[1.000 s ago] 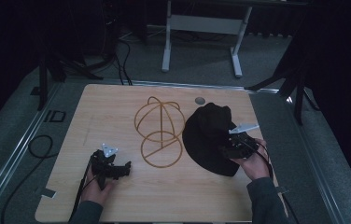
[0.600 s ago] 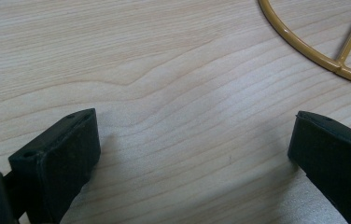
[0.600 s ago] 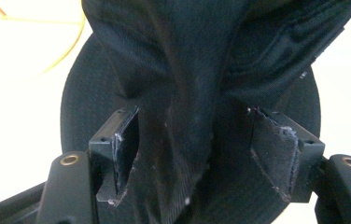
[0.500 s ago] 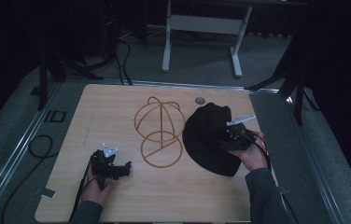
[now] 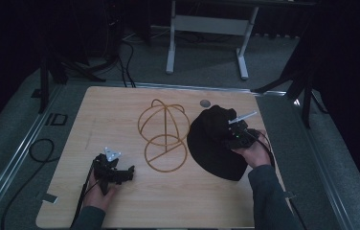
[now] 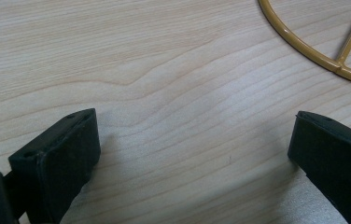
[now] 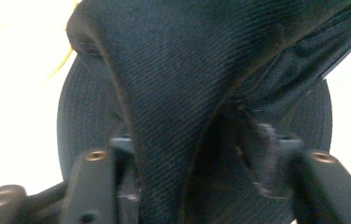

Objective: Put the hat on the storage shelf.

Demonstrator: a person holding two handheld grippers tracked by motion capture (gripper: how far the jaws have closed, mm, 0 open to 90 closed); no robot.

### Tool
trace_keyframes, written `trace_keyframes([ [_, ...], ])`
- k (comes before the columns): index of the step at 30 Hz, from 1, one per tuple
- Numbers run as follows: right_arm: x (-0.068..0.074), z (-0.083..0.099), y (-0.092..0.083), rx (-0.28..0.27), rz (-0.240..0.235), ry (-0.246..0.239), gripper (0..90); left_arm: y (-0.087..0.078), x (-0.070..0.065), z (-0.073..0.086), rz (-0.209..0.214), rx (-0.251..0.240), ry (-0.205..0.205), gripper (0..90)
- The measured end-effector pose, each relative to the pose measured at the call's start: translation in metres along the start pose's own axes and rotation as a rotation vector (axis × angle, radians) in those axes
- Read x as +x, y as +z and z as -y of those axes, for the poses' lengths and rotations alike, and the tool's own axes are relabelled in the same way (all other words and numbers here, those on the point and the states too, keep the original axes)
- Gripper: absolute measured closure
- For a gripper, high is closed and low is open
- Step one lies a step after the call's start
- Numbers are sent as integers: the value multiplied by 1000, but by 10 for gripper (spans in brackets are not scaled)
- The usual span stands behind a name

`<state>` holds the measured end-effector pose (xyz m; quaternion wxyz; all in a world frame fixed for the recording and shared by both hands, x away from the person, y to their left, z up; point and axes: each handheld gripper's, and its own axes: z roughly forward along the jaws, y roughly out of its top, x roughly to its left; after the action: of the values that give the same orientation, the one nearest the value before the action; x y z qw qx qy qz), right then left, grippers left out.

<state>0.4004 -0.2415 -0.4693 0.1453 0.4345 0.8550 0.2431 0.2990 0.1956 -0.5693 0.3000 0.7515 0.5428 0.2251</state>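
A black cap (image 5: 214, 143) lies on the right of the wooden table (image 5: 96, 120), brim toward me. My right gripper (image 5: 230, 134) is at its crown; in the right gripper view (image 7: 194, 168) its jaws have just been closing and a raised fold of the cap's fabric (image 7: 173, 70) is pinched between them. A gold wire cap stand (image 5: 163, 136) stands mid-table, just left of the cap. My left gripper (image 5: 129, 172) rests near the front left, jaws toward the stand's base ring (image 6: 304, 46). In the left gripper view its jaws (image 6: 192, 154) stand wide open over bare wood.
A small round grommet (image 5: 205, 103) sits near the table's far edge. A white desk frame (image 5: 207, 24) stands on the floor behind. A cable (image 5: 34, 148) loops on the floor to the left, beside the table's metal rail.
My right hand has shifted left and slightly away over the cap, and the crown now bunches up under the gripper. The left hand has stayed put.
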Motion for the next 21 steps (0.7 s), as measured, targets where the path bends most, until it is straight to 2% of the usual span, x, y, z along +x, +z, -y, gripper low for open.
trace_keyframes([
  [3,0,-4,-2,13,-21,-8,675,0,0,0,0,0,0,26],
  [9,-1,-14,-2,86,-38,-28,825,0,0,0,0,0,-1,26],
  [13,-3,-17,-2,112,-49,-26,859,0,0,0,0,-1,-1,26],
  [21,-2,-24,-10,131,-28,-58,870,0,0,0,0,0,0,26],
])
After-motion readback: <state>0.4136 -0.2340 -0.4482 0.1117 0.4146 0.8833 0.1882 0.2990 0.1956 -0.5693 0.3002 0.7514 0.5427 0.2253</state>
